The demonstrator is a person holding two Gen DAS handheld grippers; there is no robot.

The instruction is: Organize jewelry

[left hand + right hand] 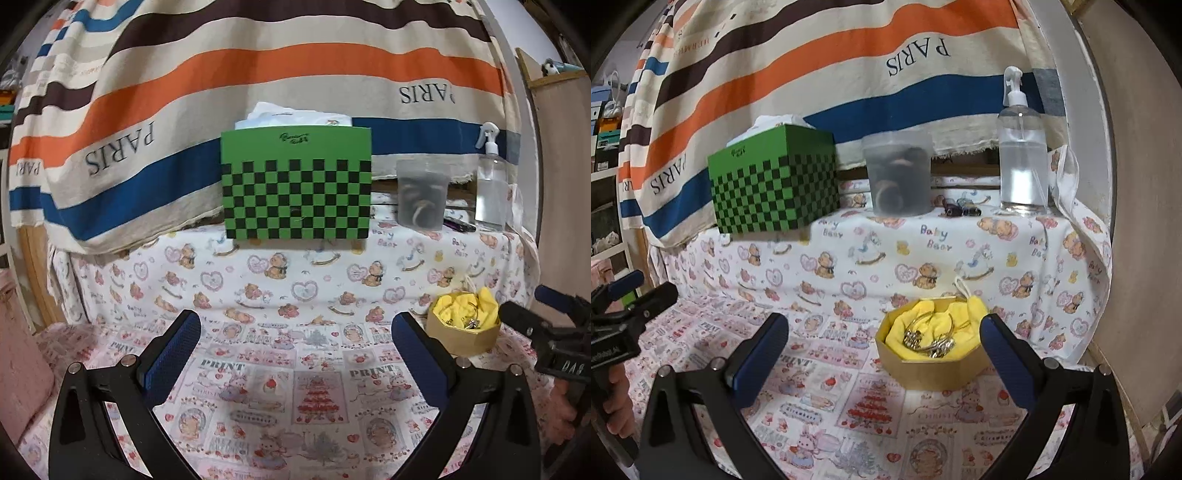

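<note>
Two grippers hang low over the printed cloth, both with their jaws spread wide and nothing between them. The left gripper [295,328] faces bare cloth, its blue pads well apart. The right gripper [884,332] points toward the octagonal cardboard box [931,369], which sits on the tablecloth [820,387] just ahead of its right finger and partly between the two fingers in that view. From the left wrist camera the same box lies off to the right, just past the left gripper's right finger.

Inside the box a yellow cloth pouch [923,314] lines the bottom, and a tangle of metal bangles and small jewelry pieces [929,339] rests on it, heaped together. A white drawstring loop trails from the pouch over the far rim.

Farther back, on a raised shelf under the same kind of cloth, stand a green checkered box [775,184] with white paper showing at its top, a frosted plastic tub [897,173] holding dark rings or hair ties, some small dark items too blurred to name, and a clear spray bottle [1023,155]. A striped towel [812,74] hangs behind.

Judging by this, the organizing has hardly begun: no piece is held or laid out separately, and all the sorting remains.
</note>
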